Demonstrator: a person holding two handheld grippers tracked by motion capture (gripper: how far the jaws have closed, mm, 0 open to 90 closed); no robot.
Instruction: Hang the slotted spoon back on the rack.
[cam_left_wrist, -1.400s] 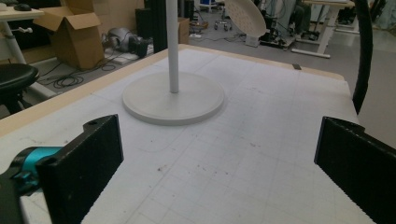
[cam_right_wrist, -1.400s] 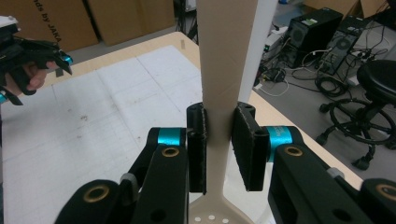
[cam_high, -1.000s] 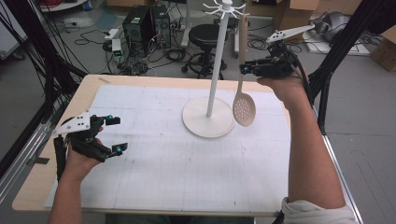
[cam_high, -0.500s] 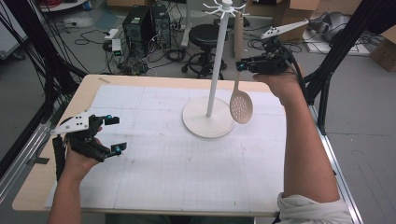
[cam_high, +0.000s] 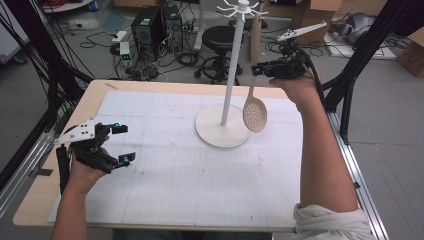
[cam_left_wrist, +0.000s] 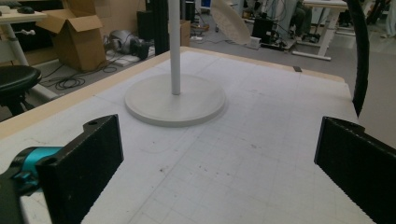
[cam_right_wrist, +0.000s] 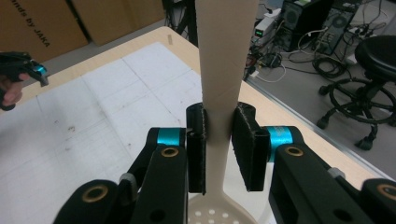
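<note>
Just left of and above the right hand-held gripper, closed on the upright spoon, the rack's hooks are found; the left hand-held gripper is held open, well apart, over the counter.

Readable text: "nds by JAKA", black print, cut off at left, on brown cardboard box standing on floor beyond far edge of bench, seen in right gripper view. No other legible label, brand, number or sign; green display on computer tower near same bench too small to read.
</note>
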